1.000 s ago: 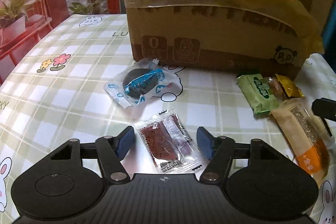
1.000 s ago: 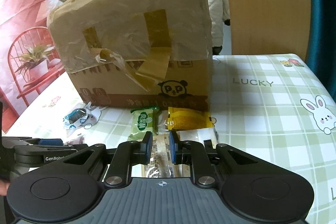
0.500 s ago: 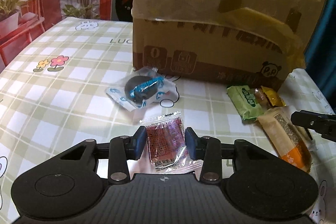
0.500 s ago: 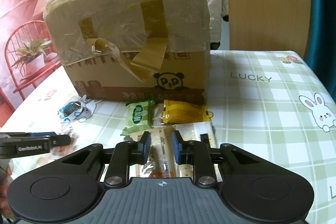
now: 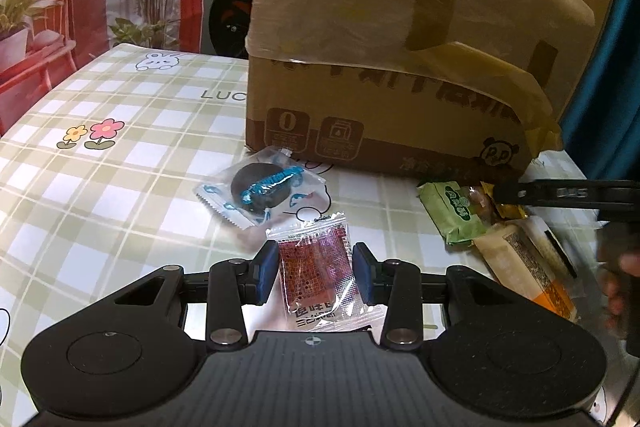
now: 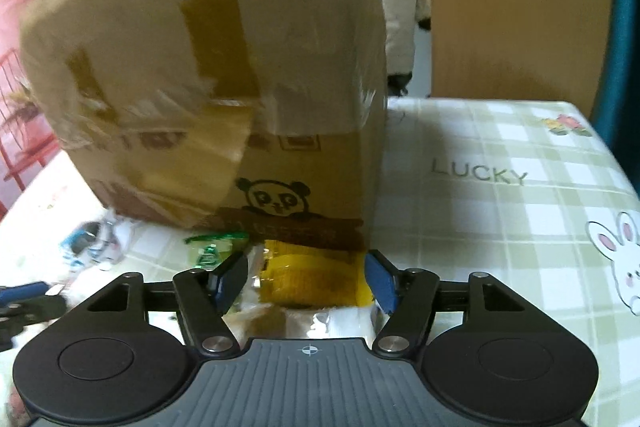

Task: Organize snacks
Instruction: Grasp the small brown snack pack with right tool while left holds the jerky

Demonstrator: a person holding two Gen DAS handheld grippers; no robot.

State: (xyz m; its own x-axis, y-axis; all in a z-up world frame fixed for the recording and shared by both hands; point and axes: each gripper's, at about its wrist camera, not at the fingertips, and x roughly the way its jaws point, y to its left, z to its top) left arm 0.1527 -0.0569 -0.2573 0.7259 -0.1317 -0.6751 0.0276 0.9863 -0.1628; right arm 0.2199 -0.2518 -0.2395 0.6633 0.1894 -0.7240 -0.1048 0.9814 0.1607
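My left gripper [image 5: 315, 273] is shut on a clear packet of red snack [image 5: 318, 273], pads against both its sides, low over the checked tablecloth [image 5: 120, 187]. Beyond it lie a dark round cookie in a blue-and-clear wrapper [image 5: 262, 189], a green packet [image 5: 456, 211], a yellow packet [image 5: 510, 211] and a long beige-and-orange packet [image 5: 528, 263]. My right gripper [image 6: 306, 277] is open, its jaws wide on either side of the yellow packet [image 6: 308, 277], with the green packet [image 6: 212, 251] to its left. The right gripper's finger also shows in the left wrist view [image 5: 560, 193].
A large taped cardboard box [image 5: 392, 67] stands just behind the snacks and fills the middle of both views [image 6: 208, 87]. A red chair with a plant [image 5: 32, 19] is at the far left. The table's right edge meets a blue curtain [image 5: 608, 67].
My left gripper has closed onto the red snack packet. My right gripper has opened wide and moved forward from the beige packet to the yellow packet.
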